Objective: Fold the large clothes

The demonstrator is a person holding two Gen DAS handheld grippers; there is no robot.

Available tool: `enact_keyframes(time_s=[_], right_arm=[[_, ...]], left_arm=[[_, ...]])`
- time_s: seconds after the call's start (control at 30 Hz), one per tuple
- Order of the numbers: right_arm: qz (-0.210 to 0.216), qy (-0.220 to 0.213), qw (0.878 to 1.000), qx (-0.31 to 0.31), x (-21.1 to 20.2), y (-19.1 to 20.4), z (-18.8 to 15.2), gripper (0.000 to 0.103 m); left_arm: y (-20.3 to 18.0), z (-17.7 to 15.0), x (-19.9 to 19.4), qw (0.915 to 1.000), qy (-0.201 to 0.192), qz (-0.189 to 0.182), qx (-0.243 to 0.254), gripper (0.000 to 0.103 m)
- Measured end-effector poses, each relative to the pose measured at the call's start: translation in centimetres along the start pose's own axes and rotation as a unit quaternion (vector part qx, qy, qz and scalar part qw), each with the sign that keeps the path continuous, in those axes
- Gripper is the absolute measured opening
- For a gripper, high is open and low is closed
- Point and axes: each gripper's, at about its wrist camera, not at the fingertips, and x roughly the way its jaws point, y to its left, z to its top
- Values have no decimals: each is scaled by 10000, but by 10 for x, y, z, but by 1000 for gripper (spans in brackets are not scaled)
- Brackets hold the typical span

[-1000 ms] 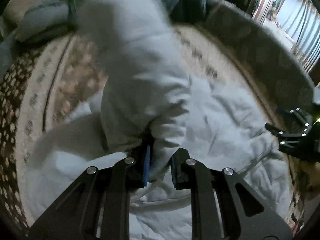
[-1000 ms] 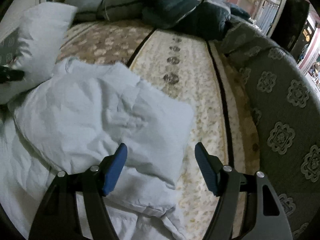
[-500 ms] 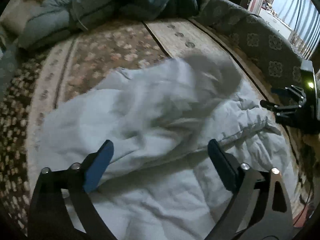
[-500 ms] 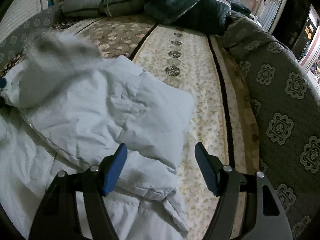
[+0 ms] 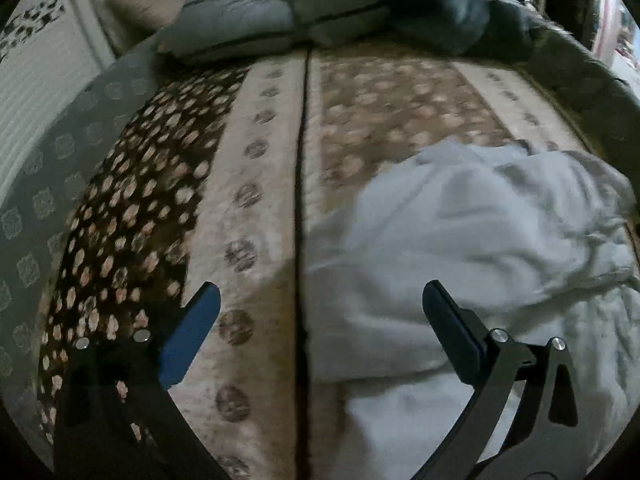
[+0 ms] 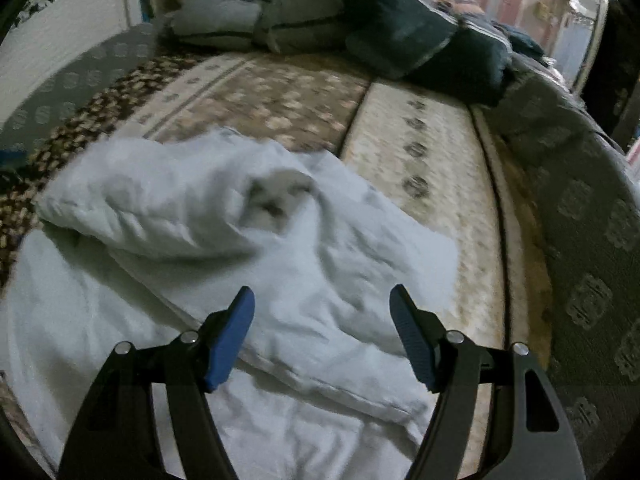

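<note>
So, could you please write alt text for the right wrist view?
A white padded garment lies partly folded on a patterned bedspread, below the open, empty right hand-held gripper. Grey and dark folded quilts are piled at the far end.

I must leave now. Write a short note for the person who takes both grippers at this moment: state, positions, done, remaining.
Left gripper: jaws have just opened wide, nothing between them.
Right gripper: open, empty, over the garment.
White padded jacket: lies on the patterned bed cover, one sleeve thrown across the body. Folded bedding is piled at the far end.
Done: sleeve fold-in.
Left: probably flatten it, then fold the body.
</note>
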Motion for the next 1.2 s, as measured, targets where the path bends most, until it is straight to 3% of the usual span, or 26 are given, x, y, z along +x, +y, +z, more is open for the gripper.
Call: enact_keyframes(time_s=[0.13, 0.27, 0.33, 0.37, 0.4, 0.53, 0.6, 0.73, 0.8, 0.87, 0.97, 1.07, 1.13, 1.2], right_arm=[[347, 19, 9992, -192, 7, 16, 26, 70], [566, 469, 9963, -456, 39, 31, 42, 70], [751, 616, 9942, -467, 51, 34, 39, 58], [792, 650, 9935, -490, 56, 38, 37, 35], [718, 636, 9938, -554, 59, 41, 33, 25], [446, 370, 9963, -627, 57, 48, 22, 13], [122, -112, 9986, -506, 36, 43, 23, 9], [-827, -1334, 9874, -200, -37, 19, 22, 8], [-1418, -1486, 9785, -174, -55, 4, 15, 8], [-1864, -1266, 9743, 33, -53, -25, -3, 8], [-1826, -599, 9806, 380, -24, -65, -39, 8], [-1624, 92, 9860, 354, 20, -71, -75, 10], [-1699, 81, 9853, 154, 28, -64, -82, 15], [-1851, 235, 9823, 139, 29, -60, -79, 33]], left_arm=[[21, -10, 16, 9978, 150, -408, -494, 100], [3, -20, 30, 9974, 188, -485, -494, 100], [-8, -23, 34, 9974, 207, -500, -466, 100], [-12, -22, 37, 9974, 208, -531, -447, 100], [-17, -21, 38, 9975, 194, -539, -418, 100], [-24, -16, 33, 9982, 113, -483, -326, 100], [-24, -12, 28, 9985, 52, -423, -351, 100], [-23, -5, 2, 9979, -245, -439, -420, 100], [-25, -3, -9, 9972, -347, -529, -399, 100], [-29, -4, -15, 9968, -347, -631, -342, 100], [-39, -19, -10, 9962, -132, -819, -277, 100], [-55, -43, 3, 9958, 176, -901, -45, 100], [-60, -56, 9, 9962, 347, -789, 97, 100], [-64, -70, 19, 9955, 562, -735, 194, 100]])
